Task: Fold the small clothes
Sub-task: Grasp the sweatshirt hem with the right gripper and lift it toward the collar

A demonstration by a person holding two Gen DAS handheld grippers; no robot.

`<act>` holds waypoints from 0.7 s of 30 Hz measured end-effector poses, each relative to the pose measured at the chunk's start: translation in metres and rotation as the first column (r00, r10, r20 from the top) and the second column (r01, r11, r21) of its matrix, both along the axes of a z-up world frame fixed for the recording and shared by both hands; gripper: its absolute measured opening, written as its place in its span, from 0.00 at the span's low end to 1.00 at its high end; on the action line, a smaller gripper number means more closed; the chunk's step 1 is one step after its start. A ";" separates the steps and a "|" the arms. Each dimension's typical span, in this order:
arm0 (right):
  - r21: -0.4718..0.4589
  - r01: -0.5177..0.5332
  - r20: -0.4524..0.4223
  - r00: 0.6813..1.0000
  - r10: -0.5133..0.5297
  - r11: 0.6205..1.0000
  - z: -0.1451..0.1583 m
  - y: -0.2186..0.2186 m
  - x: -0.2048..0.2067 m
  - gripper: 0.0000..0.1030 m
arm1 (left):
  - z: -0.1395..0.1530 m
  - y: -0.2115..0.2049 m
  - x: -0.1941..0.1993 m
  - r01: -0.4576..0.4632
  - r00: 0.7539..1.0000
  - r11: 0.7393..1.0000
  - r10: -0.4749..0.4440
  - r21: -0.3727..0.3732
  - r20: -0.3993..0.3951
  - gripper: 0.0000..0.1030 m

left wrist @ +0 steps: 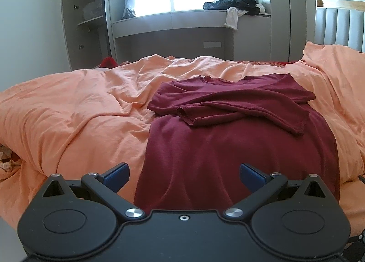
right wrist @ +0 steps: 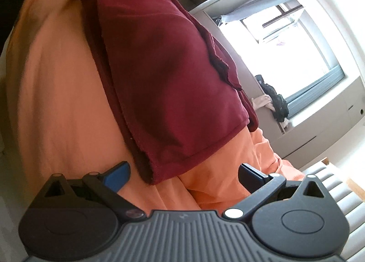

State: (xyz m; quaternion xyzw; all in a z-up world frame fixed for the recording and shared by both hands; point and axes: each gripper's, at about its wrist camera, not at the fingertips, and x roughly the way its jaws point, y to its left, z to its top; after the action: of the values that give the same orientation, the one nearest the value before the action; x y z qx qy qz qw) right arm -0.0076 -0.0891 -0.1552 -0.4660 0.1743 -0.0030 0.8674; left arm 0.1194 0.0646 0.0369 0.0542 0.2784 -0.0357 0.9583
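The left hand-held gripper (left wrist: 183, 176) hovered wide open and empty at the bed's near edge, its blue pads (left wrist: 117, 176) spread either side of the shirt's hem. The maroon shirt (left wrist: 239, 148) lay on the orange duvet (left wrist: 75, 111), sleeves folded across its chest, collar toward the far edge. The right hand-held gripper (right wrist: 183, 177) was also wide open, holding nothing, just beside a corner of the shirt (right wrist: 159, 79) and not touching it.
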 end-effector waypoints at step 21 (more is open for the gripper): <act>0.306 -0.080 0.039 0.997 0.072 0.949 0.039 -0.015 -0.012 0.09 | -0.001 -0.030 -0.017 0.223 0.973 0.974 -0.225 0.045 0.042 1.00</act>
State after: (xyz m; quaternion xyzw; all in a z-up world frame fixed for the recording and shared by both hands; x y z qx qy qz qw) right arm -0.0198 -0.1045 -0.1164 -0.3319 0.1427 0.0512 0.9311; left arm 0.1029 0.0341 0.0358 0.1052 0.2484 -0.1369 0.9531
